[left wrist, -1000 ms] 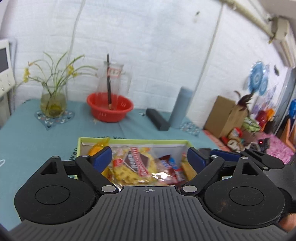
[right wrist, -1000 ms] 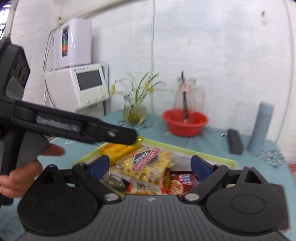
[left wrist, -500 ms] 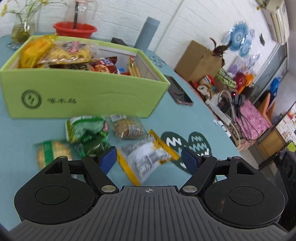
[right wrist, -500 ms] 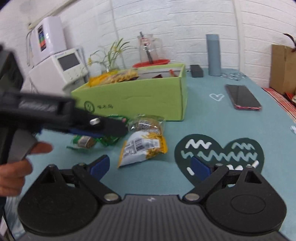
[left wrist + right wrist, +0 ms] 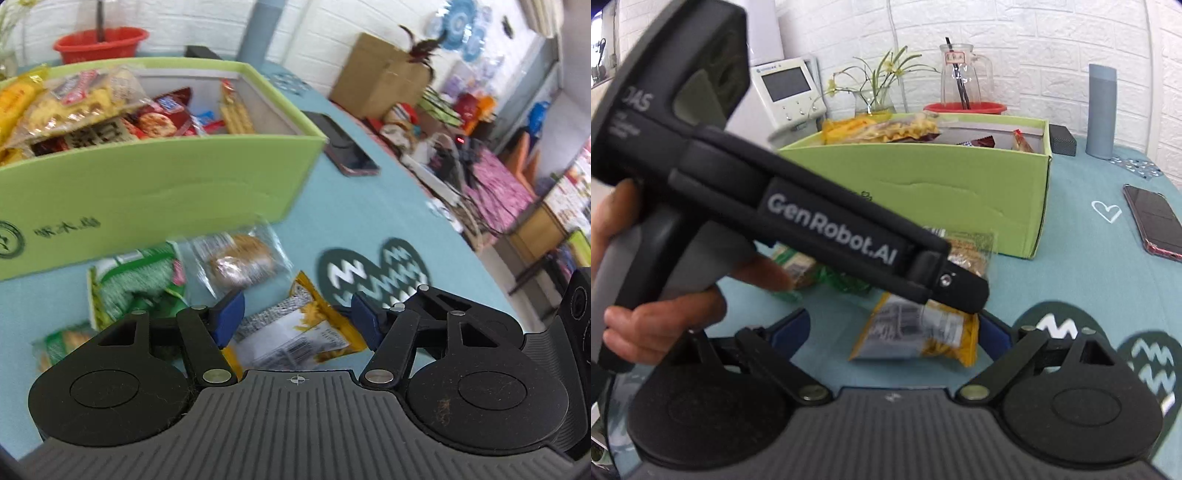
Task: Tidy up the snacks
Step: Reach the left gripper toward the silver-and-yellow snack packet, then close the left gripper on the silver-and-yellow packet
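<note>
Both views are bright and evenly lit, with soft daylight that may come from the left, though no window is clearly shown. Shadows are faint. The left wrist view smears with motion blur: the green box [image 5: 155, 192] and the cookie packet [image 5: 240, 258] look streaked. Fisheye distortion bends the box edges and darkens the corners. In the right wrist view, the left gripper [image 5: 964, 291] looms close and soft.

Lived-in home room: white brick wall [image 5: 1052, 44], teal tablecloth [image 5: 354, 218], flower vase [image 5: 873, 99], glass jug [image 5: 962, 79], cluttered shelves [image 5: 461, 122]
</note>
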